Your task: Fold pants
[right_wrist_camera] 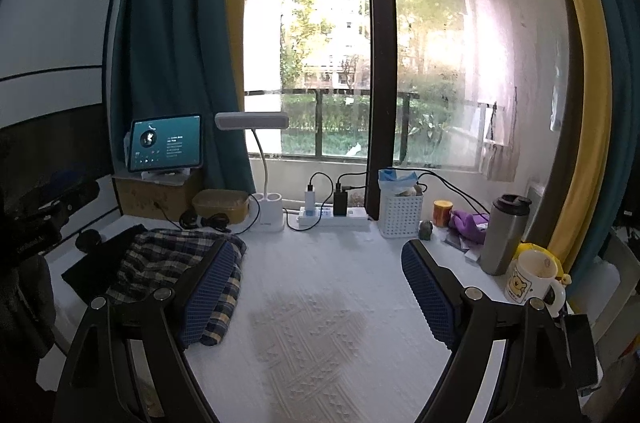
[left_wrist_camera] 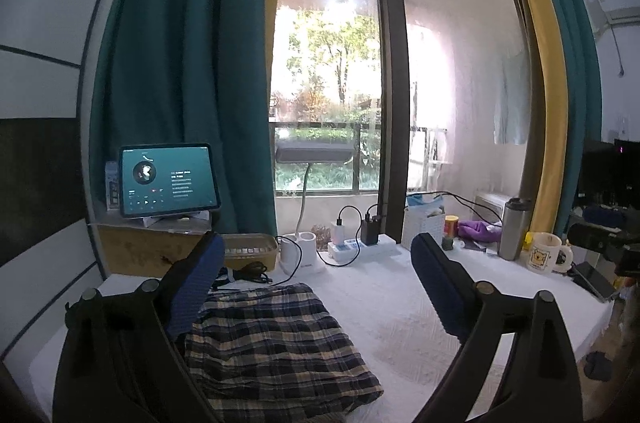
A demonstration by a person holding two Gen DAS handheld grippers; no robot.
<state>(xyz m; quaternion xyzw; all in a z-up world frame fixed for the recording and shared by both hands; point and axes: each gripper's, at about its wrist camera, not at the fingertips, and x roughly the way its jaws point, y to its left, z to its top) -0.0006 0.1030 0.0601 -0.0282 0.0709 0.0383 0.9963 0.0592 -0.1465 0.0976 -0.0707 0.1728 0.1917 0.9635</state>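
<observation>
Plaid navy-and-cream pants lie folded in a compact stack on the white table. In the left wrist view they lie low and left of centre. My left gripper is open and empty, above the pants, with its left finger over their edge. In the right wrist view the pants lie at the left on the table, partly behind the left finger. My right gripper is open and empty, to the right of the pants.
Along the window side stand a tablet on a cardboard box, a tan container, a desk lamp, a power strip with chargers and cables, a white basket, a steel tumbler and a mug.
</observation>
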